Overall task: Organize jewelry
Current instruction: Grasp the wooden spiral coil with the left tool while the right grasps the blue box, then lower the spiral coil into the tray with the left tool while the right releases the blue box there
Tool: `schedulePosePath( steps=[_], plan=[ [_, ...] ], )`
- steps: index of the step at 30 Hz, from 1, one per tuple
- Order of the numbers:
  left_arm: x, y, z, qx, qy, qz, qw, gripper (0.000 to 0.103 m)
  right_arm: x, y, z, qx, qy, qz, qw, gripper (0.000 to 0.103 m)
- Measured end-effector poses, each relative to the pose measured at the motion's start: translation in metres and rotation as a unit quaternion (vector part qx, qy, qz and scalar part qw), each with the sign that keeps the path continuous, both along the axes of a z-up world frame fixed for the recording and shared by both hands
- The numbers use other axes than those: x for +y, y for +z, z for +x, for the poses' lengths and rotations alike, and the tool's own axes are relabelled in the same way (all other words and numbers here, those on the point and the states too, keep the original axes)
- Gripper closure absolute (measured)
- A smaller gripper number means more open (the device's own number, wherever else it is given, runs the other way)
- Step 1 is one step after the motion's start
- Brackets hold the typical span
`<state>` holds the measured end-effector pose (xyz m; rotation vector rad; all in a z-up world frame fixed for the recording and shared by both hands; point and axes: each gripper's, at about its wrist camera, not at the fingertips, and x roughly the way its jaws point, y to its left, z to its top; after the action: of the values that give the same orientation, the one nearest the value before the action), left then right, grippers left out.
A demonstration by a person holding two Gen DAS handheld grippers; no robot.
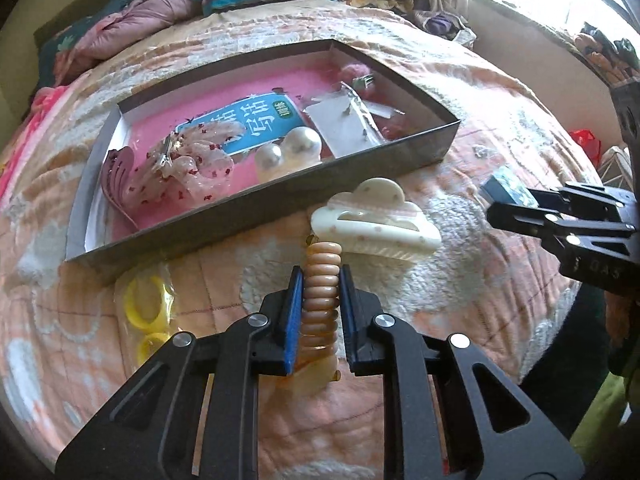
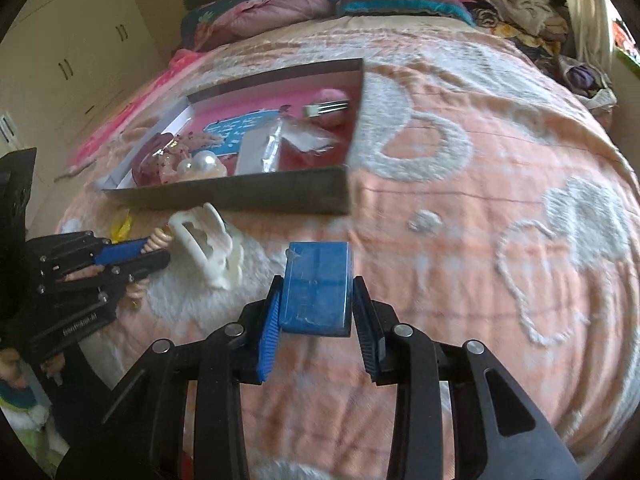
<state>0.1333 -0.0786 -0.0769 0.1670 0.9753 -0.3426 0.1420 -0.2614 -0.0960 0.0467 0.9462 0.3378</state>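
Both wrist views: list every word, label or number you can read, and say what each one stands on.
"DAS": on the right gripper, left wrist view.
Card in the tray: large white Chinese characters and a small green label, tilted, not surely readable.
Left gripper: white lettering on its body, too blurred to read.
Blue box: no text readable.

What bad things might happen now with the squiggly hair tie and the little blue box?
1. The left hand-held gripper squeezes only part of the springy coil hair tie; it may slip or spring out.
2. The white claw clip sits right against the coil, so lifting could drag or knock it.
3. The right hand-held gripper pinches the blue box near its lower end; it might tilt and drop before reaching the tray.
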Motion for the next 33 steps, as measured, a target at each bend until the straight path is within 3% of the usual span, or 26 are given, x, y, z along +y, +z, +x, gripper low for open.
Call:
schedulePosePath(
  steps=[15, 28, 33],
  plan=[
    [0.021, 0.036, -0.016, -0.029, 0.037, -0.035, 0.9983, 0.092, -0.015, 0.027, -0.03, -0.037, -0.009, 0.01, 0.999, 0.071],
    [0.066, 0.063, -0.03, -0.051, 0.097, -0.071, 0.9915, 0.092, 0.016, 0.06, -0.043, -0.077, 0.028, 0.004, 0.997, 0.071],
    [0.082, 0.072, -0.035, -0.07, 0.117, -0.067, 0.9884, 0.092, 0.032, 0.07, -0.044, -0.088, 0.046, 0.0, 0.995, 0.071]
  ],
)
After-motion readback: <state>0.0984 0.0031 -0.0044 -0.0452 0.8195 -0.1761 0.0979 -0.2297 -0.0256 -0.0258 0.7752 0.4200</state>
